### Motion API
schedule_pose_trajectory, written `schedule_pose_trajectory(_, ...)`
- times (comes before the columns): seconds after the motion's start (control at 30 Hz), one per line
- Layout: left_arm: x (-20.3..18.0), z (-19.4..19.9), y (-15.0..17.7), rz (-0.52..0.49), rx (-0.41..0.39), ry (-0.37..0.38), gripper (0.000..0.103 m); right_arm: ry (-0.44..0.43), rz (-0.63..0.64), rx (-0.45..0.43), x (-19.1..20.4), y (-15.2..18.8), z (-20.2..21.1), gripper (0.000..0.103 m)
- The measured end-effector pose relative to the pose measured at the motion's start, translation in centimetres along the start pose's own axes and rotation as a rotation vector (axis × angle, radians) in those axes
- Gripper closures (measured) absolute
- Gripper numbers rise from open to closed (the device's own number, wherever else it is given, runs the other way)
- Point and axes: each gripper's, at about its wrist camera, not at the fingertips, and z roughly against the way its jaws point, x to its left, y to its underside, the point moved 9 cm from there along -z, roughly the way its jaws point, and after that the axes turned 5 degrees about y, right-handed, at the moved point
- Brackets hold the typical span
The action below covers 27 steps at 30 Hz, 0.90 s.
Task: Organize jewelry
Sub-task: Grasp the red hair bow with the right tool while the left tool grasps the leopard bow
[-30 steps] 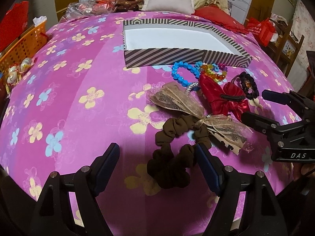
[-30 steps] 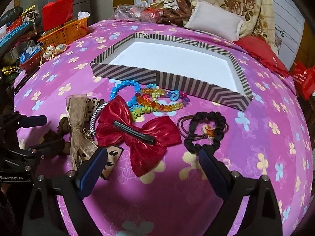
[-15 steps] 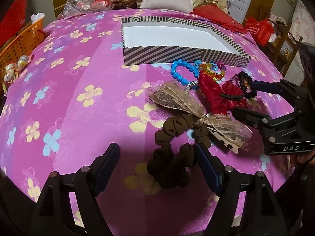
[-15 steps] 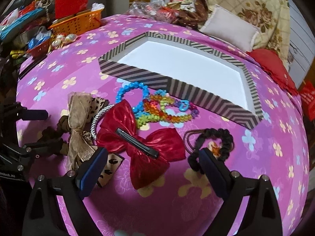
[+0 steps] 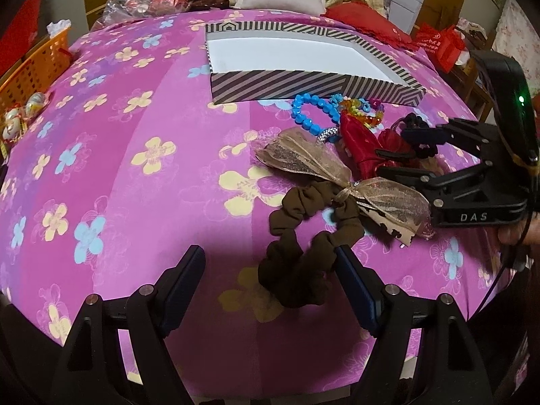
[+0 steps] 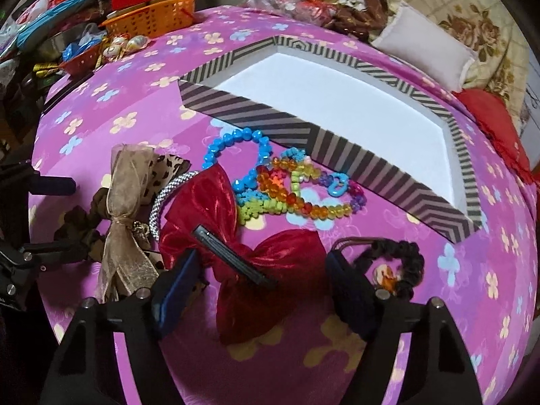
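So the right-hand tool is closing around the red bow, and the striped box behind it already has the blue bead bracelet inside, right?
Not quite. The right gripper is closing around the red bow, but the striped box is empty. In the right wrist view the blue bead bracelet lies on the cloth in front of it.

The red bow [image 6: 256,260] is partly hidden in the left wrist view behind the right gripper [image 5: 398,155]. The brown scrunchie [image 5: 303,236] lies mostly behind the gauze bow [image 6: 125,216] in the right wrist view. The holding hand [image 5: 519,233] is cut off at the frame's edge.
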Motion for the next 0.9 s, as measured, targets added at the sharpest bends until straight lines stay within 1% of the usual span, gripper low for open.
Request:
schedule_pose_trajectory(0.17,-0.3,-0.2,-0.1,-0.024,0.004,0.001,0.048,-0.012,0.077,0.001,0.5,-0.4,-0.2,0.023)
schedule_pose_trajectory(0.23,-0.4,-0.4,-0.2,-0.035,0.002,0.000,0.048,-0.027,0.066,0.008,0.6,-0.4,-0.4,0.024)
schedule_pose_trajectory(0.27,-0.5,-0.5,-0.3,-0.042,0.001,0.000,0.048,-0.045,0.041,0.015,0.5,-0.4,-0.4,0.029)
schedule_pose_trajectory(0.3,-0.7,-0.5,-0.4,-0.048,0.001,0.000,0.048,-0.065,0.023,0.015,0.5,-0.3,-0.4,0.032)
schedule_pose_trajectory(0.37,-0.8,-0.6,-0.5,-0.063,-0.003,0.006,0.051,-0.065,0.004,-0.006,0.5,0.0,0.0,0.048)
schedule_pose_trajectory(0.4,-1.0,-0.5,-0.6,-0.074,-0.016,0.022,0.062,-0.067,-0.003,-0.010,0.5,0.1,0.1,0.053)
schedule_pose_trajectory(0.43,-1.3,-0.4,-0.6,-0.081,-0.023,0.040,0.081,-0.070,-0.014,-0.014,0.6,0.3,0.4,0.062)
schedule_pose_trajectory(0.47,-1.6,-0.3,-0.6,-0.086,-0.024,0.065,0.092,-0.069,-0.026,-0.016,0.6,0.6,0.6,0.069)
schedule_pose_trajectory(0.5,-1.9,-0.2,-0.6,-0.087,-0.020,0.086,0.100,-0.067,-0.038,-0.018,0.5,0.9,0.9,0.072)
schedule_pose_trajectory(0.57,-2.2,0.0,-0.6,-0.109,-0.023,0.083,0.103,-0.070,-0.077,-0.029,0.4,1.5,1.4,0.078)
schedule_pose_trajectory(0.63,-2.3,0.3,-0.6,-0.117,-0.038,0.074,0.103,-0.060,-0.104,-0.037,0.3,1.9,1.8,0.080)
schedule_pose_trajectory(0.8,-1.5,2.1,-1.7,-0.077,-0.103,0.079,0.103,-0.043,-0.221,-0.100,-0.7,2.6,3.8,0.081)
schedule_pose_trajectory(0.9,-1.0,2.8,-2.4,-0.050,-0.122,0.096,0.103,-0.042,-0.266,-0.133,-1.1,2.5,5.1,0.081)
